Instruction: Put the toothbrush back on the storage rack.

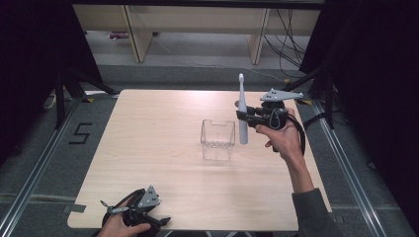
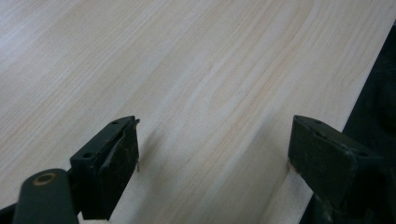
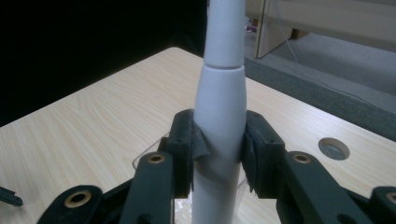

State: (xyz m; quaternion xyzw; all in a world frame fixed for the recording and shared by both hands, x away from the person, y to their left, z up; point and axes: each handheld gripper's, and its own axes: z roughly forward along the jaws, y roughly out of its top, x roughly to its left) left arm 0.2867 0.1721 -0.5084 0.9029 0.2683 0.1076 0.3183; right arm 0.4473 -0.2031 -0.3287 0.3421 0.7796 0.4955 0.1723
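A white electric toothbrush [image 1: 242, 114] stands upright in the air, brush head up, with my right gripper [image 1: 244, 116] shut on its handle [image 3: 219, 116]. It hangs just right of a clear plastic box [image 1: 217, 139] that sits near the table's middle, its lower end about level with the box's rim. In the right gripper view both black pads [image 3: 187, 149] press the handle's sides. My left gripper [image 1: 160, 222] rests at the table's near left edge. Its jaws stand wide apart in the left gripper view [image 2: 212, 154], with bare wood between them.
The light wooden table [image 1: 163, 163] has a round cable hole [image 3: 333, 148] near its far edge. Dark curtains flank both sides. Grey floor, desk legs and cables lie beyond the far edge.
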